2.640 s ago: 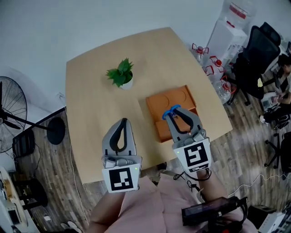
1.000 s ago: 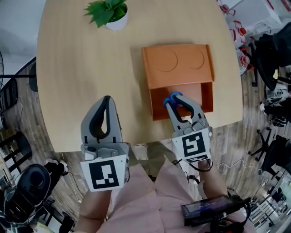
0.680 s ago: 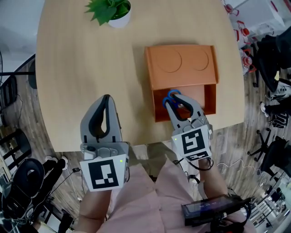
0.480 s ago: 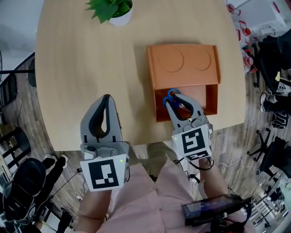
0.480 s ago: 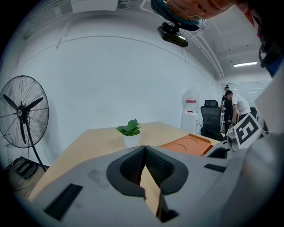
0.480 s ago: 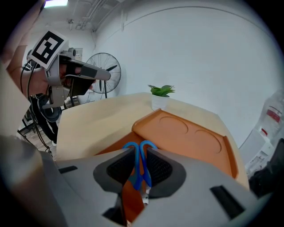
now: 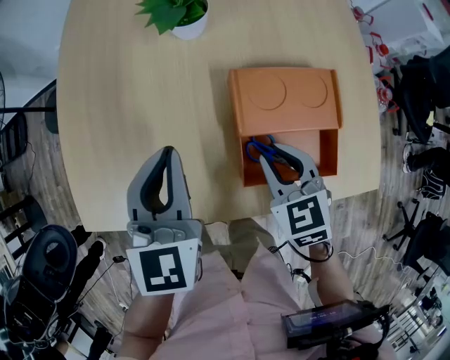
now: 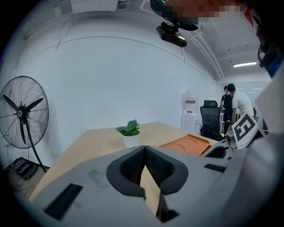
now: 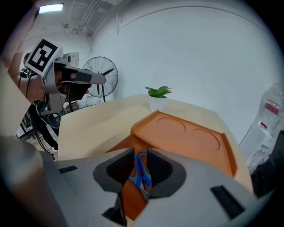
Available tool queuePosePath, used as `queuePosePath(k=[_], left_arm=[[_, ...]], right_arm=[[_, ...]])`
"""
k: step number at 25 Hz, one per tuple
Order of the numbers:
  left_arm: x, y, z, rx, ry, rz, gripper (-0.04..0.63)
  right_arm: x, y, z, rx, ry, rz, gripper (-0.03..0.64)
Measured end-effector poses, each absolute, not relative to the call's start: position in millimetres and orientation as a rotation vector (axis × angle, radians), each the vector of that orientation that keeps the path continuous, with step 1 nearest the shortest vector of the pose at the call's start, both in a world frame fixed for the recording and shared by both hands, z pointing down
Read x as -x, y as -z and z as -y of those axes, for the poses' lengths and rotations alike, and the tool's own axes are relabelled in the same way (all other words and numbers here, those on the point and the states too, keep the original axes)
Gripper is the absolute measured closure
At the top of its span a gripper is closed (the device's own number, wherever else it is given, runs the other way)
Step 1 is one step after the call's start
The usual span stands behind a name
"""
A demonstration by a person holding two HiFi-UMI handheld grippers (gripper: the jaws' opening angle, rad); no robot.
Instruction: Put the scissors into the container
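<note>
Right gripper (image 7: pixel 278 157) jaws narrowly apart over the scissors (image 7: pixel 257 148), lying in the container (image 7: pixel 329 151) at the surface (image 7: pixel 126 105) near edge. Lift straight up, clear of handles. Left gripper (image 7: pixel 167 155) jaws closed, empty.

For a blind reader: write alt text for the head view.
The right gripper, jaws parted, hangs over blue scissors in an orange container's open compartment on a table. The left gripper is shut; a plant stands at the far edge.

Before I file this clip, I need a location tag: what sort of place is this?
Most likely an office or meeting room: a black office chair stands beside a water dispenser, and the work takes place on a large wooden table.
</note>
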State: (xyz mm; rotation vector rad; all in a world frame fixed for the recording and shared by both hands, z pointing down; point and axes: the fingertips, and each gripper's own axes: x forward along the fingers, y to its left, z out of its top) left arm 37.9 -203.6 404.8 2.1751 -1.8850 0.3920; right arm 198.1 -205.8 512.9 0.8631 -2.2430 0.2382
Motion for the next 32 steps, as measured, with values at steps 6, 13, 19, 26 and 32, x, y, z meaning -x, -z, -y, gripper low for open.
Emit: queuePosePath(k=[6,13,19,26,32], left_arm=[[-35,-382,202,-2.221,-0.369,1.900,0.591],[-32,-334,205,-2.323,-0.286,1.901,0.591],[-23,-278,207,-2.444,-0.200,1.939,0.591],[2,-220,202,-2.562,-0.118,1.993,0.591],[15,-203,197,-2.588,-0.028,2.005,0.591]], right_arm=[[-193,-485,210,-0.941,-0.235,2.292,0.528],[-186,-420,220,-1.118,-0.212,2.408,0.533],[-157,-341,222,-1.257,-0.111,2.575,0.537],[-126,-267,220,-1.423,0.106,2.621,0.574],[-118,-238,216,-1.517,0.198,2.604,0.615]])
